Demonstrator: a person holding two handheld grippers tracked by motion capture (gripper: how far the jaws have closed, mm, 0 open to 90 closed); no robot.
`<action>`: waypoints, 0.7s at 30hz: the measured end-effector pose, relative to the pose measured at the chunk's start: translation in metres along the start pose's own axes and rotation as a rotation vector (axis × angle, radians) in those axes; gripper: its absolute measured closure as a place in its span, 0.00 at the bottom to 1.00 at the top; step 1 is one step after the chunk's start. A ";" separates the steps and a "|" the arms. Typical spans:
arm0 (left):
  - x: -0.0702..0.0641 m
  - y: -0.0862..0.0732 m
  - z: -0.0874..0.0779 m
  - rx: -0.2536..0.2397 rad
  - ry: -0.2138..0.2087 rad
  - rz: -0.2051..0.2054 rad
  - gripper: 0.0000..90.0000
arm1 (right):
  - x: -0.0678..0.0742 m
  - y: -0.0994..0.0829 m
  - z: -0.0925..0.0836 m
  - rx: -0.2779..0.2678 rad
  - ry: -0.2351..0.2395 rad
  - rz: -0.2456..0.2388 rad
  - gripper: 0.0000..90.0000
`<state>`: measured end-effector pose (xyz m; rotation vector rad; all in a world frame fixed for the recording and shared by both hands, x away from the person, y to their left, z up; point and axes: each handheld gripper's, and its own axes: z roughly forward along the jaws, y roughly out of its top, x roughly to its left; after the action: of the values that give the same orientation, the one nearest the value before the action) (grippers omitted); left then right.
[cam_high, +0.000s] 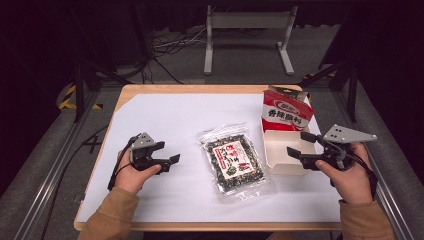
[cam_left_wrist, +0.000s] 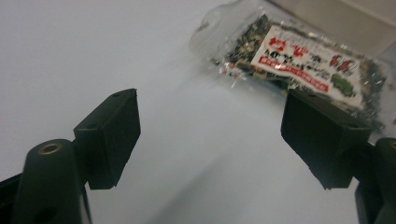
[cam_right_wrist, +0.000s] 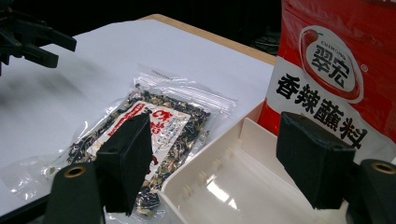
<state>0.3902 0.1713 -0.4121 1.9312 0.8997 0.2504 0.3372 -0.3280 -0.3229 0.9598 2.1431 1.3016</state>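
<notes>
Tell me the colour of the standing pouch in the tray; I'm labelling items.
Red pouch with a white band, clearest in the right gripper view.

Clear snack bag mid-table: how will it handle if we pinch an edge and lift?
The clear snack bag is thin, crinkled film lying flat on the white sheet, so it will probably sag and fold. Its glossy, reflective surface may slip between the fingers. The loose, small dark pieces inside would likely shift toward the low end.

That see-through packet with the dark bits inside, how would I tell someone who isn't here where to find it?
Start at the white sheet that covers the wooden table. Near its middle, just left of the open white box, a clear plastic packet lies flat. It is the one filled with dark speckled pieces under a white and red label, whereas the red and white bag stands upright at the far end of the box.
</notes>
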 end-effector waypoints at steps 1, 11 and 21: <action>-0.001 0.001 0.001 -0.001 -0.010 -0.008 0.24 | 0.000 -0.001 0.001 0.002 -0.001 -0.004 0.31; -0.012 0.017 0.030 0.011 0.002 0.043 0.11 | 0.007 -0.001 0.010 0.008 0.024 -0.044 0.30; -0.012 0.026 0.055 0.094 0.062 0.007 0.06 | 0.012 -0.002 0.011 0.014 0.028 -0.058 0.30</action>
<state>0.4222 0.1184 -0.4171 2.0232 0.9614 0.2776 0.3360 -0.3138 -0.3300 0.8836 2.1869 1.2813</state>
